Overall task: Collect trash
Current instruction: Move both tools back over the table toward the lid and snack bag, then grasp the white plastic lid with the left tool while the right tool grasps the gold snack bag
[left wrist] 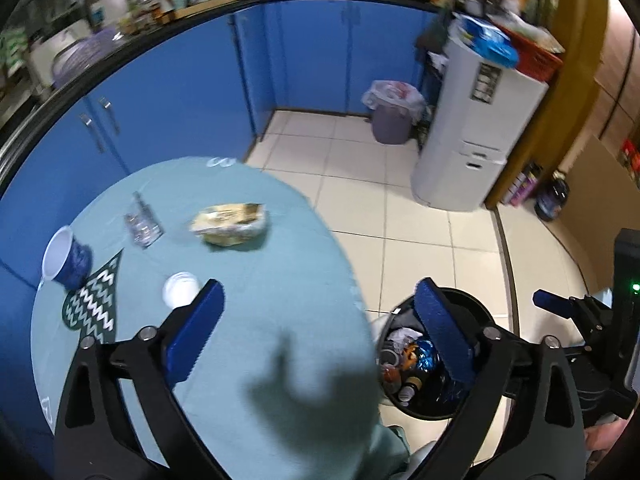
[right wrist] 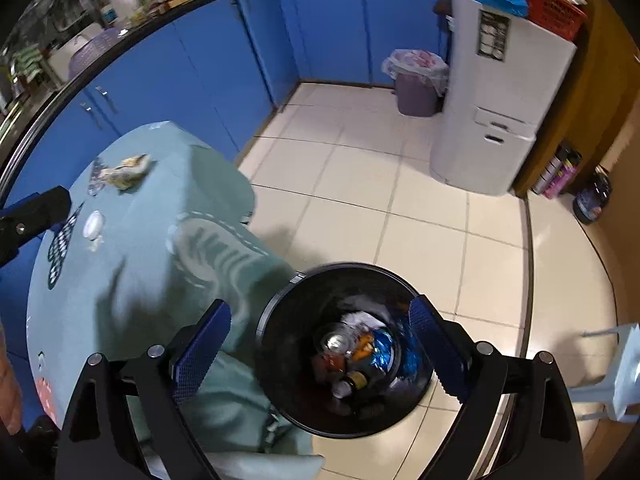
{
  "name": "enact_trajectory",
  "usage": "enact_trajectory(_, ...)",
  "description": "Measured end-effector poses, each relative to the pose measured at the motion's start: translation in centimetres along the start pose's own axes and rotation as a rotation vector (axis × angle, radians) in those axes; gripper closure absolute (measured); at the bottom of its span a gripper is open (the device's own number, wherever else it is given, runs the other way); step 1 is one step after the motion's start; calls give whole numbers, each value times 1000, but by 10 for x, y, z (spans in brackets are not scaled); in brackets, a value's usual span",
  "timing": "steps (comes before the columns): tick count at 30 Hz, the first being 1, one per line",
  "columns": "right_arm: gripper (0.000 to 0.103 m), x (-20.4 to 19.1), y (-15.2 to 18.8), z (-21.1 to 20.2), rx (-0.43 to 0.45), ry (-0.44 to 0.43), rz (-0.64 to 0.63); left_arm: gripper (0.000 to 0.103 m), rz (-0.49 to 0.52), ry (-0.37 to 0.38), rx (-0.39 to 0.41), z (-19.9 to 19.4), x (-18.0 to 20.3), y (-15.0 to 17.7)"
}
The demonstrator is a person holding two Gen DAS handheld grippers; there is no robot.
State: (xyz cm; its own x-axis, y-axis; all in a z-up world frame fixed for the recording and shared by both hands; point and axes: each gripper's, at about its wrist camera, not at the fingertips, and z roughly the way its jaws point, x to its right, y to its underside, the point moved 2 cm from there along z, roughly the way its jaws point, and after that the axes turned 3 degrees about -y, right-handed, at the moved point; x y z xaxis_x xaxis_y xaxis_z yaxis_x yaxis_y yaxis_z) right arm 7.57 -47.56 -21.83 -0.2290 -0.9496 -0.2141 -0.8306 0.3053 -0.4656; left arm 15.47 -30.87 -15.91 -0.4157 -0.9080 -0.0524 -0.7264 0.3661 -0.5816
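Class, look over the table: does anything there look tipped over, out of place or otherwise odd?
Yes. The blue paper cup lies on its side at the table's left edge, its white mouth facing outward. A crumpled snack wrapper and a clear plastic scrap lie loose beyond it.

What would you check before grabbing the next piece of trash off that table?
1. Left gripper open and empty: ok.
2. Right gripper open and empty, over the black bin: ok.
3. Trash left on the table: yes, a snack wrapper, clear plastic piece, white lid and tipped cup: ok.
4. Bin has room: trash sits low inside: ok.
5. Wrapper's exact edges: blurred, cannot tell.
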Motion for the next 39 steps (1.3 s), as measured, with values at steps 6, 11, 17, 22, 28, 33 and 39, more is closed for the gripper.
enact_trajectory(6,15,-47,-26,6,91,-10,-77,4,-111,-37,-21,7,-53,8)
enact_trajectory(11,15,-77,-45,26,93,-2,-137,4,-170,-75,-31,17,-90,22)
enact_trajectory(17,15,-109,-70,47,79,-17,-168,4,-172,-85,-77,49,-113,28)
enact_trajectory(22,15,-138,-95,64,52,-99,-172,4,-183,-66,-104,71,-129,27)
enact_trajectory(28,15,-175,-108,97,-5,-148,-231,15,-168,-50,-115,85,-144,26)
enact_trajectory(33,15,-189,-116,122,-64,-194,-224,24,-141,-64,-131,97,-153,27)
enact_trajectory(39,15,-193,-122,129,-73,-197,-226,26,-180,-36,-164,104,-165,28)
